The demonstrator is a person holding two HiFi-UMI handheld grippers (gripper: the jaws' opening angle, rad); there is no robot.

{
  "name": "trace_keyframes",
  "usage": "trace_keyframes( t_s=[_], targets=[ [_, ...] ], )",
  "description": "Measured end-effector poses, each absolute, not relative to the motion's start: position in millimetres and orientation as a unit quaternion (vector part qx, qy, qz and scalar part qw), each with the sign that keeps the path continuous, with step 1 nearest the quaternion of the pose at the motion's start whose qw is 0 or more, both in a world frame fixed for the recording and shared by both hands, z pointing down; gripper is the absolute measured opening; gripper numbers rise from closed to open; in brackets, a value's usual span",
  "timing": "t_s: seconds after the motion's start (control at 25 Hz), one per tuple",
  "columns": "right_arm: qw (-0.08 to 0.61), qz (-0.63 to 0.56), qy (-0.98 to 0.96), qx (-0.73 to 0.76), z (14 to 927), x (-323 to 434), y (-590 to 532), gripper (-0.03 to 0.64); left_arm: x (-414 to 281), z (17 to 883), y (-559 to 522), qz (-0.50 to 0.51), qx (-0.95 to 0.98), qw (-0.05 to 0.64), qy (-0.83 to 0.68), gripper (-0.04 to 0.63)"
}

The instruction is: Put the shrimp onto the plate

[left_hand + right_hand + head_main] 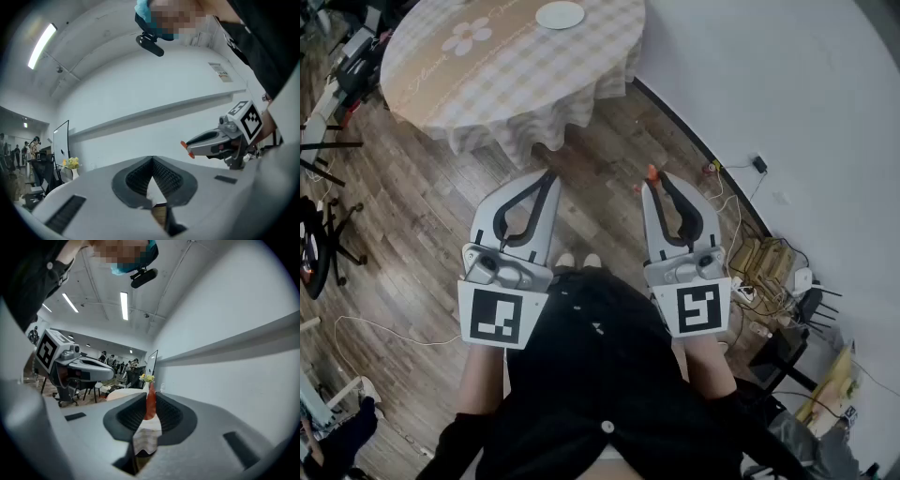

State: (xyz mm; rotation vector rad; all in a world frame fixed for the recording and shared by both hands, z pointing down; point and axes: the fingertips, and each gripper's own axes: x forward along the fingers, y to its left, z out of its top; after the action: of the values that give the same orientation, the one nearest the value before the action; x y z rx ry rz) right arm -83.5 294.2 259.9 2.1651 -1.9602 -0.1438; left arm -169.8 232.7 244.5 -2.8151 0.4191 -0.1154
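My right gripper (pixel 653 180) is shut on an orange-red shrimp (pixel 650 172), held at waist height over the wooden floor. In the right gripper view the shrimp (pixel 150 402) stands upright, pinched between the ribbed pads. My left gripper (pixel 548 175) is shut with nothing in it, level with the right one; its pads (pixel 165 174) meet at the tip. The white plate (pixel 560 14) lies on a round table (pixel 487 75) with a checked cloth, well ahead of both grippers. From the left gripper view the right gripper (pixel 189 146) shows with the orange shrimp at its tip.
A white wall (pixel 787 84) runs along the right. Cables, power strips and boxes (pixel 764 267) lie on the floor by the wall. Stands and a chair (pixel 319 244) crowd the left side. A vase of flowers (pixel 148 378) stands on the table.
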Motion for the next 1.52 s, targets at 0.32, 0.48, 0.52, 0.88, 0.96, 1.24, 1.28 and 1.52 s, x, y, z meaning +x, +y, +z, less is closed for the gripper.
trace_keyframes(
  t_s=[0.32, 0.48, 0.52, 0.88, 0.96, 1.24, 1.28, 1.52],
  targets=[
    [0.108, -0.048, -0.67, 0.733, 259.0, -85.9, 298.9, 0.046, -168.1, 241.8, 241.8, -0.04, -0.978, 0.151, 0.141, 0.002],
    [0.106, -0.049, -0.672, 0.732, 260.1, -86.9, 301.0, 0.046, -169.2, 242.6, 243.9, -0.041, -0.977, 0.153, 0.143, 0.002],
    [0.105, -0.048, -0.672, 0.732, 260.3, -86.8, 301.7, 0.046, -169.2, 242.5, 244.3, -0.041, -0.977, 0.153, 0.143, 0.002],
    [0.095, -0.052, -0.674, 0.731, 255.2, -80.4, 311.5, 0.046, -164.9, 239.6, 253.3, -0.04, -0.976, 0.153, 0.15, 0.002],
    [0.094, -0.054, -0.675, 0.73, 254.0, -79.3, 316.0, 0.046, -163.9, 237.9, 257.8, -0.04, -0.975, 0.156, 0.153, 0.002],
    [0.087, -0.057, -0.683, 0.723, 252.8, -72.9, 329.4, 0.046, -161.4, 232.5, 272.5, -0.034, -0.972, 0.159, 0.172, 0.002],
    [0.085, -0.057, -0.684, 0.722, 252.7, -71.9, 331.1, 0.046, -160.5, 232.5, 274.7, -0.035, -0.971, 0.159, 0.173, 0.002],
    [0.086, -0.06, -0.689, 0.717, 253.2, -64.7, 347.7, 0.046, -154.0, 230.5, 291.3, -0.033, -0.969, 0.158, 0.185, 0.002]
  ],
)
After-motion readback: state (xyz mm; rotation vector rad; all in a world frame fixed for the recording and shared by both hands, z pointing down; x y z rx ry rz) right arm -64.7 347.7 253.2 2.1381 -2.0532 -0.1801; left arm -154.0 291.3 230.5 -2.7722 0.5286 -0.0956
